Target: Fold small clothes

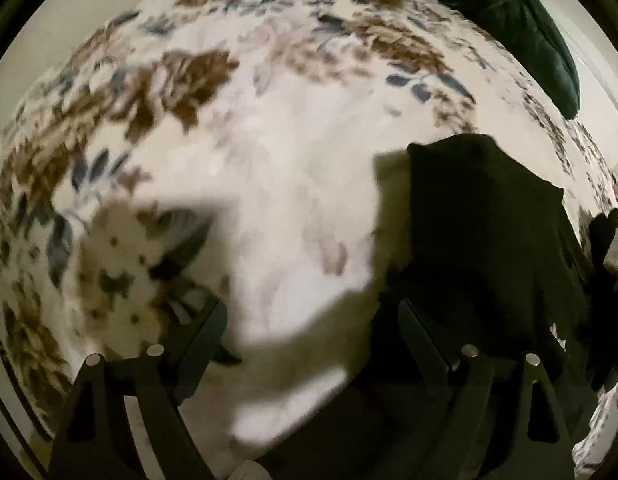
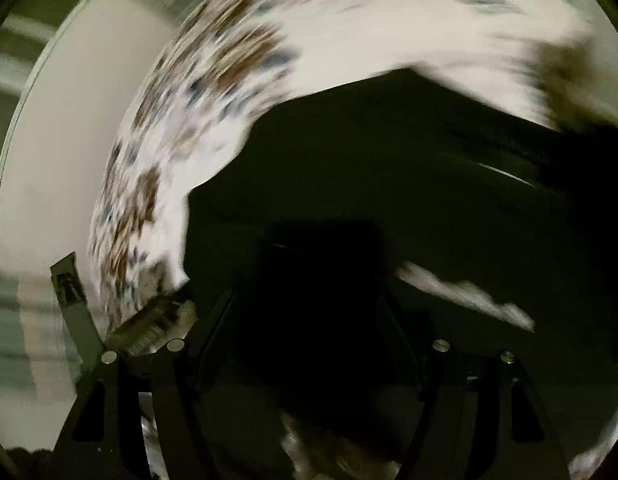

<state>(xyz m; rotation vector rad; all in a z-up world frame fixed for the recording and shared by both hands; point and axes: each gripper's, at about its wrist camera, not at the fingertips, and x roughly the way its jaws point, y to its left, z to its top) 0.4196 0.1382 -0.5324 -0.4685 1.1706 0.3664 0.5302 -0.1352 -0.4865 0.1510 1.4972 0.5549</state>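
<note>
1. Left gripper (image 1: pixel 309 312), black two-finger claw: jaws stand wide apart with nothing between them; only the pale bedding shows in the gap, crossed by the claw's own shadow.
2. Left gripper's right finger (image 1: pixel 425 340): it lies at the near edge of the black cloth garment (image 1: pixel 489 232); whether the two touch cannot be told in the dark.
3. Black cloth garment, left wrist view: it lies spread flat on the cream bedspread with brown and blue leaf print (image 1: pixel 181 80), to the right of the claw, casting a shadow along its left edge.
4. Dark green cushion (image 1: pixel 521 28): it rests at the far right edge of the bedspread, well apart from the garment.
5. Right gripper (image 2: pixel 309 320), black two-finger claw: it points down over the black garment (image 2: pixel 389 160); the jaws are lost against the dark cloth, so whether they grip it cannot be told.
6. Right wrist view: heavy motion blur smears the leaf-print bedspread (image 2: pixel 237 52), which curves beyond the garment's far and left edges.
7. Plain pale wall (image 2: pixel 69 140): it stands beyond the bedspread at the left.
</note>
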